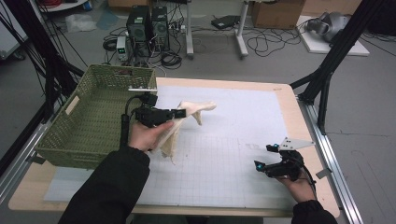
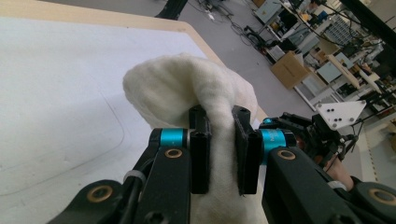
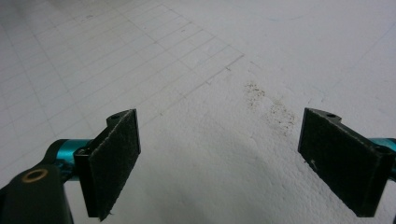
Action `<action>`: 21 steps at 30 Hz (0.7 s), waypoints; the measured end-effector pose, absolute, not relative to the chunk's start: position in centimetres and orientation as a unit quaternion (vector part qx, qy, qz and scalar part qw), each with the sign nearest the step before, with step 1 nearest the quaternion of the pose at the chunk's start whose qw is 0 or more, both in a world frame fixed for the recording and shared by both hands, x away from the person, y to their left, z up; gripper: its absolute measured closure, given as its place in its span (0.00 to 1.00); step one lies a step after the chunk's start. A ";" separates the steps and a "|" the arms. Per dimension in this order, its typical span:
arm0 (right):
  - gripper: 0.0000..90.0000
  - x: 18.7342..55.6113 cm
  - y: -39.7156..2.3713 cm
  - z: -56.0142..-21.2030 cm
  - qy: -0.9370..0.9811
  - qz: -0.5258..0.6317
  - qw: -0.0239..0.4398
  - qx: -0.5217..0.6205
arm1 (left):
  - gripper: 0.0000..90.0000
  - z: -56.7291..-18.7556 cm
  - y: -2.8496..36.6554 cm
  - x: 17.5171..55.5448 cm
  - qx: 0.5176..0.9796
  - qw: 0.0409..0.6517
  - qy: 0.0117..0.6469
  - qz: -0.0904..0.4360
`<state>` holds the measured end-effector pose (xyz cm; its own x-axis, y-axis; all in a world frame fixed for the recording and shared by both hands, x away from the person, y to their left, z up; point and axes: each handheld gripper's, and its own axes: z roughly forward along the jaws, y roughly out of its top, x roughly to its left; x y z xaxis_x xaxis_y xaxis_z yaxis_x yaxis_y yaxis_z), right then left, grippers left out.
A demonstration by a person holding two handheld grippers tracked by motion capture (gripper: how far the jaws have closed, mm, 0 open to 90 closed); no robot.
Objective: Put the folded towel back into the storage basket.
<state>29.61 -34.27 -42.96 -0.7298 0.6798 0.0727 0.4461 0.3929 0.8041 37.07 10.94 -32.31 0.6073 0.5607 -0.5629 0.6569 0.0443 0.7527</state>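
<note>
Item 1: green woven basket (image 1: 88, 116) at table's left edge, nothing visible inside from my high view. Item 2: cream fleece cloth (image 2: 187, 88), pinched betw. my left gripper (image 2: 219, 149) pads, jaws nearly closed on it, lifted over the white mat (image 1: 233, 140) just right of basket. My right gripper (image 3: 219, 158): jaws wide apart, holding nothing, low over mat, well apart from cloth.
</note>
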 end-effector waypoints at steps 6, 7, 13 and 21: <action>0.14 29.6 -34.2 -43.0 0.824 0.430 0.136 0.342 | 0.88 -31.7 11.8 37.2 0.684 0.573 0.449 -0.036; 0.14 29.7 -34.2 -43.0 0.823 0.433 0.137 0.342 | 0.88 -31.7 11.9 37.2 0.679 0.574 0.456 -0.032; 0.14 29.9 -34.1 -43.0 0.823 0.432 0.138 0.341 | 0.89 -31.8 12.4 37.3 0.676 0.576 0.457 -0.039; 0.14 29.9 -34.2 -42.9 0.822 0.434 0.136 0.343 | 0.89 -31.6 13.3 37.5 0.669 0.578 0.466 -0.045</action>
